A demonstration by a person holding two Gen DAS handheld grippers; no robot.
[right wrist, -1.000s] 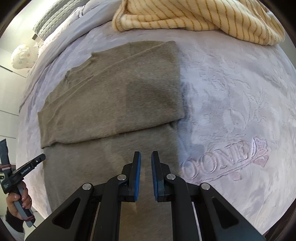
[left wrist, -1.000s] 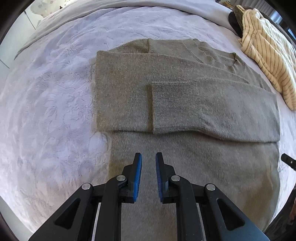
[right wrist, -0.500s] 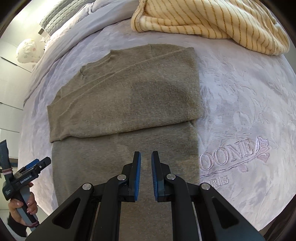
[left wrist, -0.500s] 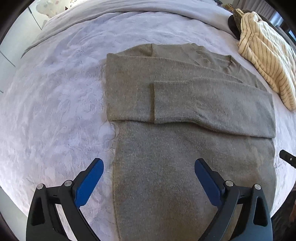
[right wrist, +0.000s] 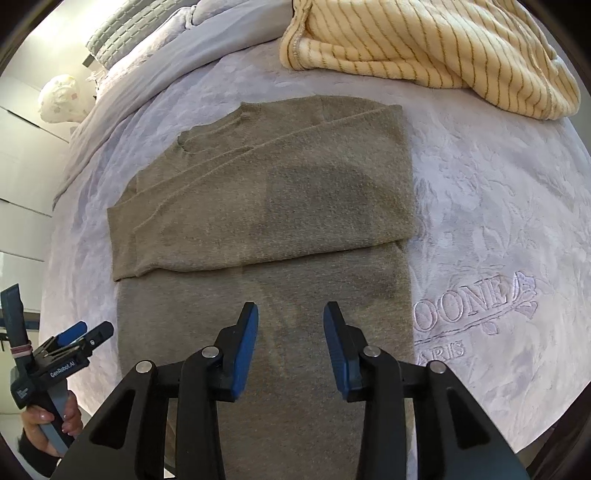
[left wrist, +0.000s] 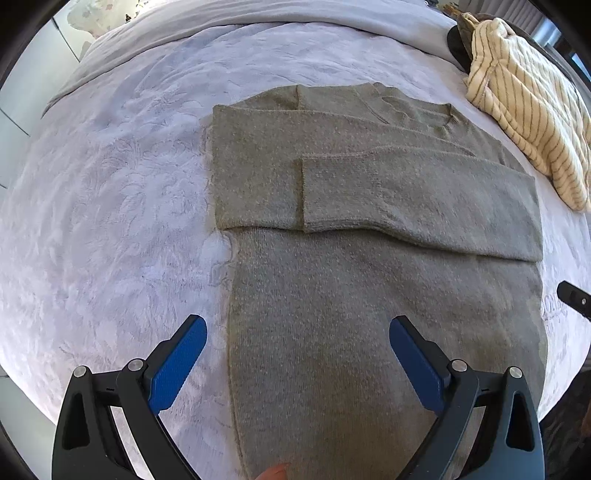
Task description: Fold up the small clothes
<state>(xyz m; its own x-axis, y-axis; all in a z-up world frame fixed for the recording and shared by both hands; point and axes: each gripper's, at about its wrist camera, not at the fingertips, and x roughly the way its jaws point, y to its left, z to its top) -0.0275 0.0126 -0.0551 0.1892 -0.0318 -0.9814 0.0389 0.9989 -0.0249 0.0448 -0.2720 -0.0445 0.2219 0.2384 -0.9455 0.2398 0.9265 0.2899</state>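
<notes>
A grey-brown knit sweater (left wrist: 369, 295) lies flat on the lavender bedspread (left wrist: 110, 221), both sleeves folded across its chest, collar at the far end. It also shows in the right wrist view (right wrist: 277, 206). My left gripper (left wrist: 297, 354) is open wide and empty, above the sweater's lower left part; its left finger is over the bedspread. My right gripper (right wrist: 290, 339) is open and empty above the sweater's lower body. The left gripper also shows in the right wrist view (right wrist: 74, 332), held in a hand at the sweater's left edge.
A cream striped garment (right wrist: 424, 48) lies heaped at the far right of the bed, also in the left wrist view (left wrist: 528, 122). Embroidered lettering (right wrist: 469, 306) marks the bedspread right of the sweater. A grey pillow (right wrist: 129, 33) lies at the far end.
Both grippers have pulled back from the sweater. The left gripper opened wide half a second ago; the right gripper has just opened from shut.
</notes>
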